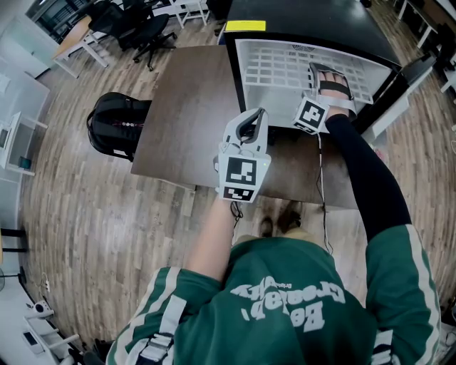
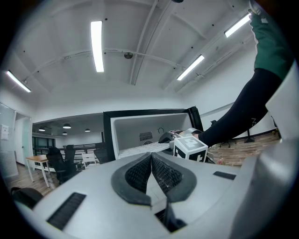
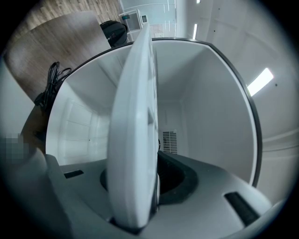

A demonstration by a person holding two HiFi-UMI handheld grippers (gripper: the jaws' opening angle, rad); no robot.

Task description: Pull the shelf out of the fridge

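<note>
Grasp done: right tongs [image 3: 140,189] pinch the shelf [image 3: 133,116] edge, fridge [image 3: 205,116] ahead of them; left tongs [image 2: 151,173] pressed together, empty. Next: pull shelf straight back, level.

- The desk [image 1: 185,107] has a dark brown wood-grain top, bare across its left and middle.
- A black fridge [image 1: 313,21] stands on the desk's far right part, its white inside open toward the near edge.
- A thin black cable [image 1: 320,171] crosses the near right part and drops over the edge.
- The desk stands on a pale plank floor [image 1: 92,214].
- A black bag [image 1: 117,125] lies on the floor against the desk's left side.
</note>
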